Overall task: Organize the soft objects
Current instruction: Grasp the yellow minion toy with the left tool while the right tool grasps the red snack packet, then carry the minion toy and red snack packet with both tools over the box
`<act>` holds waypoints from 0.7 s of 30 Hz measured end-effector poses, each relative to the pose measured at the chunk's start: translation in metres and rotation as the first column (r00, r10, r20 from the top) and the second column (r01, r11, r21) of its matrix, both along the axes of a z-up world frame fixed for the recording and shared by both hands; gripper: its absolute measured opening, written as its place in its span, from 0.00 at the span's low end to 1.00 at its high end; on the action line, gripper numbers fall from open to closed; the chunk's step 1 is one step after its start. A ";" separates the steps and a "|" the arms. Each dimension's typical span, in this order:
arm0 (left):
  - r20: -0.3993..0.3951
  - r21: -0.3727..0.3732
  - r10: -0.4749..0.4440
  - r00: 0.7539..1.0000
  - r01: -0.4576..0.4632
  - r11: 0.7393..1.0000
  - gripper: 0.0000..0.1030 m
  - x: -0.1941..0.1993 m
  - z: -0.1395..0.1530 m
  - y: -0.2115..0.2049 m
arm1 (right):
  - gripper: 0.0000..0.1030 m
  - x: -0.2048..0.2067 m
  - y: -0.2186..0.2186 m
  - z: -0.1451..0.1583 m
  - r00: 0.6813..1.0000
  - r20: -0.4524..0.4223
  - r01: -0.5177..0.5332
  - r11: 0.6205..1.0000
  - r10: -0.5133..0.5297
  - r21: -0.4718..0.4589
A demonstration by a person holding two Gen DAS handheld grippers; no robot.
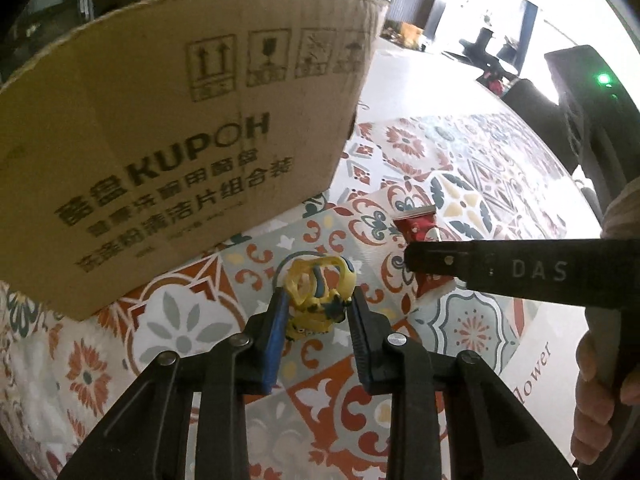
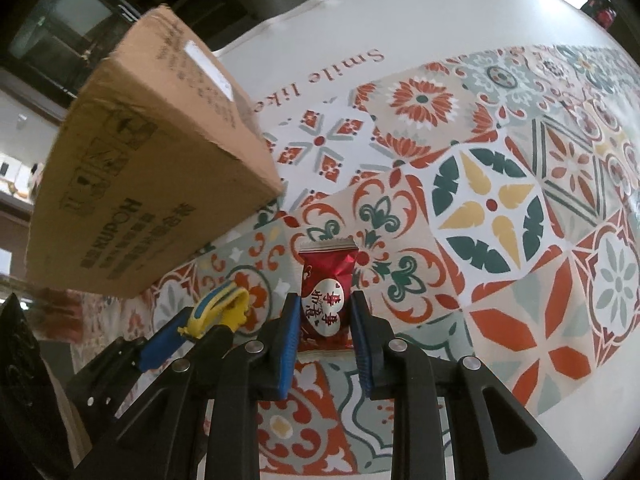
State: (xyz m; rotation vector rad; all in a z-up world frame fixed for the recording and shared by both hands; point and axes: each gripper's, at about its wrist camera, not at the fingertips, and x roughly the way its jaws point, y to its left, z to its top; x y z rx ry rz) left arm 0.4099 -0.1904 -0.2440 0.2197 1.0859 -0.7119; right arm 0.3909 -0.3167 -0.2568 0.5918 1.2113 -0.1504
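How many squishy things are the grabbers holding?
2. The yellow toy sits between the left gripper fingers beside the cardboard box; the red packet sits between the right gripper fingers.

From my end, the left gripper (image 1: pixel 318 308) was clamped around a little yellow toy (image 1: pixel 320 300), blue-padded fingers (image 1: pixel 276 332) pressing both sides. The right gripper (image 2: pixel 325 312) sat pinched on a red packet (image 2: pixel 326 292), pads touching its edges. In the left wrist view the right one reached in from the side, and I could see the bare hand (image 1: pixel 608 396) wrapped around its handle.
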 end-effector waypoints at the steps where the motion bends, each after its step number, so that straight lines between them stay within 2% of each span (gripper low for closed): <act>1: 0.004 0.003 0.010 1.000 -0.010 1.000 0.28 -0.001 0.001 0.001 | 0.25 -0.002 0.000 0.003 1.000 0.002 -0.001 1.000 0.001 -0.001; 6: -0.032 -0.065 0.050 0.998 -0.052 0.997 0.26 -0.004 0.011 0.021 | 0.25 -0.006 0.010 0.015 0.999 0.018 -0.028 1.000 0.028 0.002; 15: -0.039 -0.105 0.081 0.996 -0.085 0.991 0.26 -0.011 0.023 0.034 | 0.25 -0.017 0.015 0.031 0.998 0.045 -0.046 0.999 0.046 0.004; 21: -0.015 -0.117 0.109 0.994 -0.110 0.987 0.26 -0.018 0.037 0.040 | 0.25 -0.025 0.017 0.047 0.995 0.076 -0.060 0.998 0.059 0.008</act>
